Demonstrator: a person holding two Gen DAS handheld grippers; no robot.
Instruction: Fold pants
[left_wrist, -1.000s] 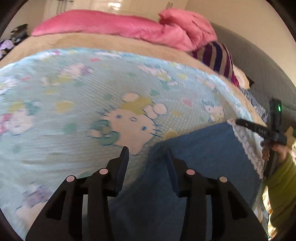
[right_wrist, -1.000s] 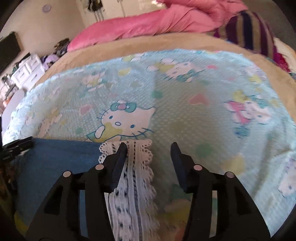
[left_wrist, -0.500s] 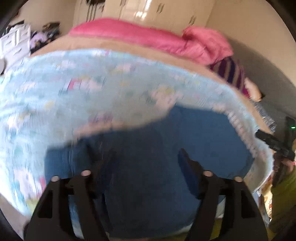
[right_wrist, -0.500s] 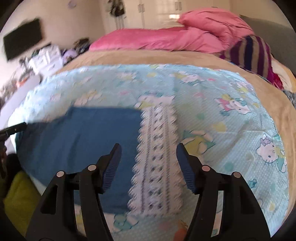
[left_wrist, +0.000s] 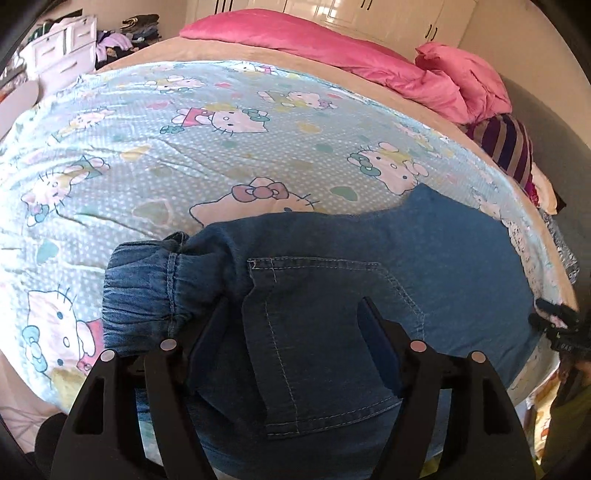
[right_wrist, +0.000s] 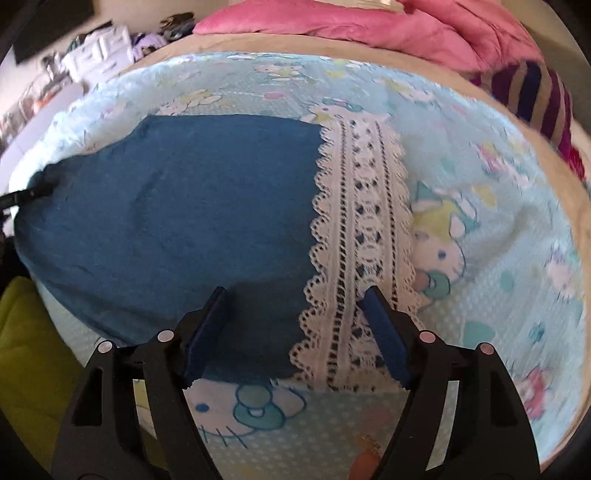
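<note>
Blue denim pants (left_wrist: 332, 295) lie flat on a light blue cartoon-cat bedsheet (left_wrist: 184, 147). In the left wrist view I see the elastic waistband (left_wrist: 140, 291) at the left and a back pocket (left_wrist: 321, 332). My left gripper (left_wrist: 295, 339) is open, above the pocket, holding nothing. In the right wrist view the pants (right_wrist: 177, 206) end in a white lace cuff (right_wrist: 362, 258). My right gripper (right_wrist: 295, 325) is open above the leg end near the lace, empty. It also shows at the right edge of the left wrist view (left_wrist: 557, 328).
A pink duvet (left_wrist: 351, 55) and a striped pillow (left_wrist: 509, 147) lie at the far end of the bed. White drawers with clothes (left_wrist: 66, 51) stand at the far left. The near bed edge runs just below both grippers.
Both grippers have pulled back and risen away from the pants, so more of the garment is in view. The left view has swung from the leg to the waistband and pocket.
</note>
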